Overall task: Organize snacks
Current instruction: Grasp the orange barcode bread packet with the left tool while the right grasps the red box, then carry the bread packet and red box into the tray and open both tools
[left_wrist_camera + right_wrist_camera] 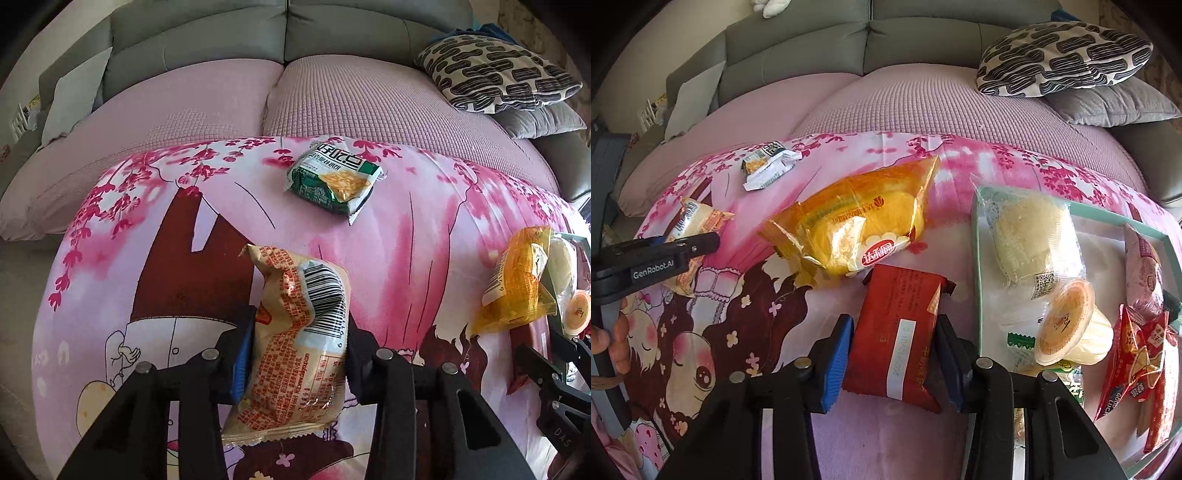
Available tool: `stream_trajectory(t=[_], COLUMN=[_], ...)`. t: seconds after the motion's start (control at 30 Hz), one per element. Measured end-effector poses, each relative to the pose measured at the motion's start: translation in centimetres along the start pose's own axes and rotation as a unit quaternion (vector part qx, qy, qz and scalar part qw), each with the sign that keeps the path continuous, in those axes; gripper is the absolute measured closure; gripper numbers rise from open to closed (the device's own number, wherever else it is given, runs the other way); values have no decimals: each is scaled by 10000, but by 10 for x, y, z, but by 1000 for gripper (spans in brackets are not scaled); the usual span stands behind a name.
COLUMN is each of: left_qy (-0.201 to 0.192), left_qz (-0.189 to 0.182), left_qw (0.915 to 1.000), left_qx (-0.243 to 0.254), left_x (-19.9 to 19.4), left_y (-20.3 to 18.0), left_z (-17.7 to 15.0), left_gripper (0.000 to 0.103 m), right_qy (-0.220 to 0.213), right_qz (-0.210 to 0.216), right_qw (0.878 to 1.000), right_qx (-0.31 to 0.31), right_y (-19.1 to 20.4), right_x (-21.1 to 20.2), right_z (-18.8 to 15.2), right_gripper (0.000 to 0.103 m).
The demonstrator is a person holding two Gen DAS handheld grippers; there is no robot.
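left claw [295, 332]: clamped on beige snack pack [295, 347], lifted over pink sheet [406, 236]
right claw [892, 350]: jaws hugging red pack [901, 332], just beside tray [977, 266]
risk: crinkly wrappers slip; red pack snags tray rim

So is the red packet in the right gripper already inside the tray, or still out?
Still out. The red packet sits between the right gripper's fingers over the cartoon cloth, left of the green tray's rim.
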State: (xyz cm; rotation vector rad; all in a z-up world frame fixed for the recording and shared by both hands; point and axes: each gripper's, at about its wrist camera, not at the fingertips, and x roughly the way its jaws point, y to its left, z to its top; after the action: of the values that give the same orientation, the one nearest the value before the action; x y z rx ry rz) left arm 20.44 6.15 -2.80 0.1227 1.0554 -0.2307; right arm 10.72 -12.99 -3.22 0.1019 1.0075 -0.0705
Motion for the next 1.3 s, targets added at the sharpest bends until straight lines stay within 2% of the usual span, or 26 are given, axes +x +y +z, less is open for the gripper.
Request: stream_trajectory(t=[0.2,0.37,0.73,1.0,1.3], left_qy=[-298,-619,-946,-958,-935], left_qz=[-105,-304,-640,-924,-1373], left_qw=[9982,9918,9796,9831,9851], left_qx=[-501,-1080,-1655,-1254,-442], left_x=[-23,-51,-90,-93,-92], left_y=[5,4,-43,-107,-189], left_z=[-8,-18,-35,-28,-13], left_gripper=[61,61,61,61,61], right_qy=[-57,-163,-469,-689,-884], right_qz=[136,278,459,255,-245], right_qw=[9999,9994,9969,9924,9801], right_qx=[82,123,432,983,1759], right_y=[-3,-6,-38,-99,-183], right_x=[-10,-29,-77,-98,-114], right_z=[-2,-6,-18,-23,-32], right_gripper=[61,61,61,61,61])
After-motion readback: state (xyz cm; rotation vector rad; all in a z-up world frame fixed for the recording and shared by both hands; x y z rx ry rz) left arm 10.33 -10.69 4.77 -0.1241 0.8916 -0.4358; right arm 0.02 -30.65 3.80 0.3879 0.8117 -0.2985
